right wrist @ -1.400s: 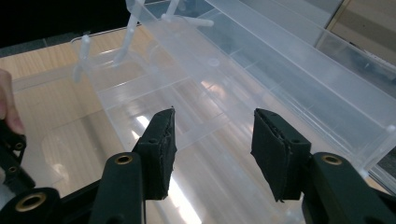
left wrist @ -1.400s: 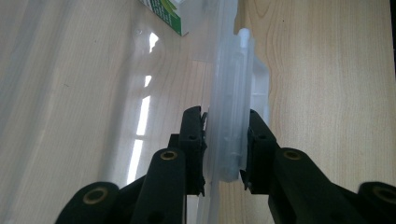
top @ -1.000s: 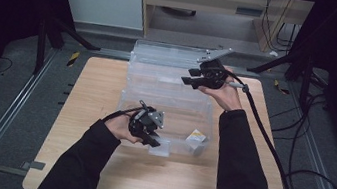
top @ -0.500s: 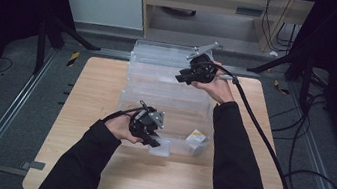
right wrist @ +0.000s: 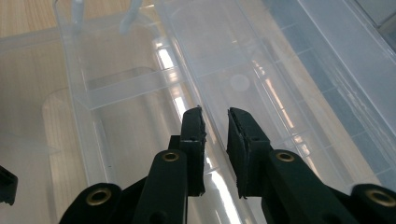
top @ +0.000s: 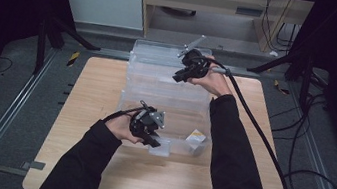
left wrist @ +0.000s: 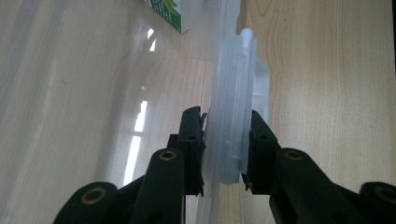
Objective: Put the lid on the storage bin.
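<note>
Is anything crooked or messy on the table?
Nothing looks spilled or broken. The clear plastic box sits on the table with its lid standing open at the back, and a small packet lies inside.

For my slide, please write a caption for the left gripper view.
Left gripper clamps the clear plastic box by its rim over the wooden table.

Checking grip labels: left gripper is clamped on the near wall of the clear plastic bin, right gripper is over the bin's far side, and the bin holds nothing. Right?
Not quite: the clear plastic bin is not empty. The high view shows a small carton in its near right corner. The rest holds: left gripper clamped on the near wall, right gripper over the far side.
</note>
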Demonstrator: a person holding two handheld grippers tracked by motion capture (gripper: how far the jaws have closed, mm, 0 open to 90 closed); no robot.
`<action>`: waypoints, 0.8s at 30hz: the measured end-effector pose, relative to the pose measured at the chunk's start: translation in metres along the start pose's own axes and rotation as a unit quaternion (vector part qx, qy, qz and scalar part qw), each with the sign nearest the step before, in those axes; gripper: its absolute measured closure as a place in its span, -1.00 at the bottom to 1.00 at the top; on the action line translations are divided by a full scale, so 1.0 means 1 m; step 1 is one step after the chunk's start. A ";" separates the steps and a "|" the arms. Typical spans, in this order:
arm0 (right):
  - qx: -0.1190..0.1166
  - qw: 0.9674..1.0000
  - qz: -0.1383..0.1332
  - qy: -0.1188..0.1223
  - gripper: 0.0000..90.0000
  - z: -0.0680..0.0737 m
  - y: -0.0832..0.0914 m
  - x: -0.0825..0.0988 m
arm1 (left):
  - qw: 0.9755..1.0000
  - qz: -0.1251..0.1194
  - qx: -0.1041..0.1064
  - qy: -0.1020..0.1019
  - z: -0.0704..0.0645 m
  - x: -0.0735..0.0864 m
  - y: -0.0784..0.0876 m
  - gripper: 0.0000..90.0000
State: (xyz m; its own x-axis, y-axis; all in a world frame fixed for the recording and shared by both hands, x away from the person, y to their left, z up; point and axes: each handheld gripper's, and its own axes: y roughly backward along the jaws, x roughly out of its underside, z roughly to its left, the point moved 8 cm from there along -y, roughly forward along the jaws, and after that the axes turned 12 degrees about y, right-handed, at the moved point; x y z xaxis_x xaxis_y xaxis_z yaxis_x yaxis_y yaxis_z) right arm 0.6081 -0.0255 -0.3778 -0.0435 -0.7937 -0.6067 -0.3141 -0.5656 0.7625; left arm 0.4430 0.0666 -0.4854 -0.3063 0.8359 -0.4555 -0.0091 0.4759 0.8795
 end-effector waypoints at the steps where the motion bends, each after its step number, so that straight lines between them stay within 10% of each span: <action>1: 0.000 1.000 0.004 0.002 0.69 0.000 -0.001 -0.001 | 1.000 0.000 0.000 0.000 0.000 0.000 0.000 0.60; 17: -0.030 1.000 0.004 0.003 0.86 0.007 0.008 -0.003 | 1.000 0.004 -0.002 0.000 0.000 0.000 0.000 0.60; 18: -0.037 0.999 0.002 0.005 0.88 0.011 0.010 -0.004 | 1.000 0.004 0.000 0.023 -0.003 0.001 0.000 0.60; 24: -0.045 0.999 0.002 0.017 0.90 0.022 0.018 -0.006 | 1.000 0.009 -0.002 0.000 -0.001 0.000 0.000 0.60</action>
State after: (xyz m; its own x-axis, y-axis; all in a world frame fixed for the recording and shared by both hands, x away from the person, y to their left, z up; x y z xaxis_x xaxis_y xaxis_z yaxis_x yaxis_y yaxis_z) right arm 0.5817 -0.0262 -0.3653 -0.0123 -0.8027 -0.5963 -0.2267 -0.5786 0.7835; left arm 0.4420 0.0662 -0.4852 -0.3057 0.8442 -0.4402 -0.0084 0.4599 0.8879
